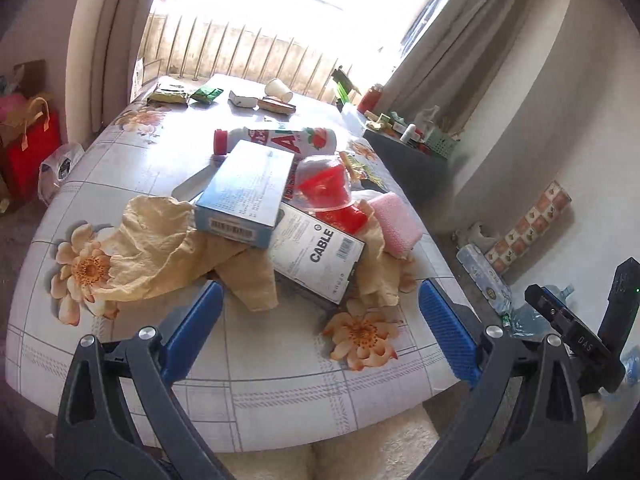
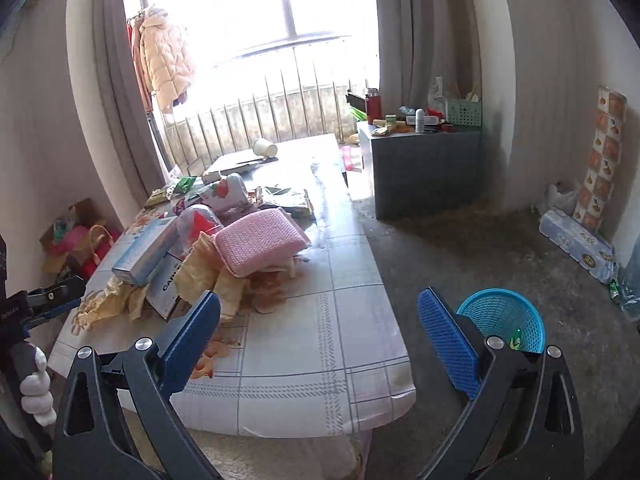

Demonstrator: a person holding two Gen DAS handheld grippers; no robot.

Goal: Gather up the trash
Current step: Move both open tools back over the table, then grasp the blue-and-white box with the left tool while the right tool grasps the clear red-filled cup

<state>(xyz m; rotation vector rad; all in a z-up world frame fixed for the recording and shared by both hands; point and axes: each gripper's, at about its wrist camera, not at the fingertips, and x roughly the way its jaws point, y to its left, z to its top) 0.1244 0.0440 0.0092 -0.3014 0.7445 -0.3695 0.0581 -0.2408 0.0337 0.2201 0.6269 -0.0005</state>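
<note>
A pile of trash lies on the flowered table [image 1: 256, 364]: a blue box [image 1: 244, 192], a black and white box marked CABLE [image 1: 320, 256], a crumpled yellow cloth [image 1: 160, 248], a pink sponge [image 1: 394, 224], a red and clear plastic cup [image 1: 326, 188] and a white bottle with a red cap [image 1: 280, 140]. My left gripper [image 1: 320, 320] is open and empty, just short of the pile. My right gripper [image 2: 320, 328] is open and empty over the table's near right corner. A blue basket [image 2: 508, 320] stands on the floor to the right of the table. The pile also shows in the right wrist view, with the pink sponge [image 2: 260, 240] on top.
More wrappers, a small box and a tipped paper cup [image 1: 278, 89] lie at the table's far end. A grey cabinet [image 2: 424, 168] with clutter stands at the back right. Red bags [image 1: 28, 148] sit on the floor at the left. A pack of paper rolls [image 2: 576, 248] lies by the right wall.
</note>
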